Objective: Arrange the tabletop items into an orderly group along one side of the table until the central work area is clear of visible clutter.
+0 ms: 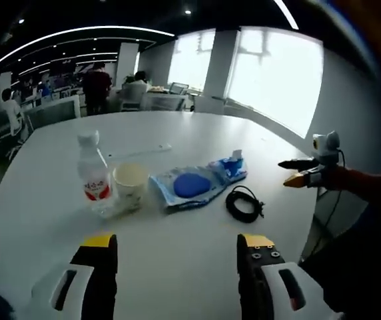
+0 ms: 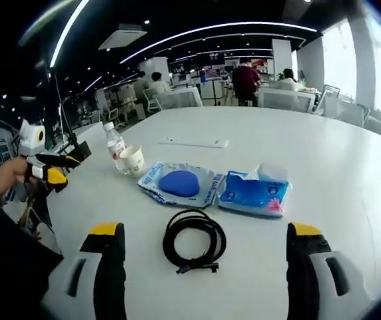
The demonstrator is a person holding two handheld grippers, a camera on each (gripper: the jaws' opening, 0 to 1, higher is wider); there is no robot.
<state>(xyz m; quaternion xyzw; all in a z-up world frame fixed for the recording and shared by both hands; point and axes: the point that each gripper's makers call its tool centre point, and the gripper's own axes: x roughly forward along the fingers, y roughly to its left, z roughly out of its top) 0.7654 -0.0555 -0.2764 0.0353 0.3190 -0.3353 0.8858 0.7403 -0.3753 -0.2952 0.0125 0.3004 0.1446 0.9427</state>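
The coiled black cable [image 2: 194, 248] lies flat on the white round table [image 2: 350, 173], nearest of all the items to the right gripper [image 2: 207, 257], and it looks like the sensible first pick. To do that well, the jaws should come down over one side of the coil so that they pinch several loops at once (a single strand would likely let the rest unwind and drag), then carry it toward the row of items rather than push it.

In the right gripper view the cable sits between the two yellow-tipped jaws, just ahead of their tips and apart from them; the jaws stand wide, holding nothing. In the left gripper view the same cable [image 1: 244, 203] lies ahead and to the right of the left gripper [image 1: 177, 250], well apart, and that gripper's jaws are also spread wide and empty.

Just beyond the cable lie a clear packet with a blue oval pad inside [image 2: 179, 183] and, beside it, a blue soft pack of tissues [image 2: 254, 193]. Further along stand a white paper cup [image 2: 133, 160] and a clear plastic bottle with a red label [image 2: 114, 148], close together. A slim white bar [image 2: 194, 142] lies alone farther back.
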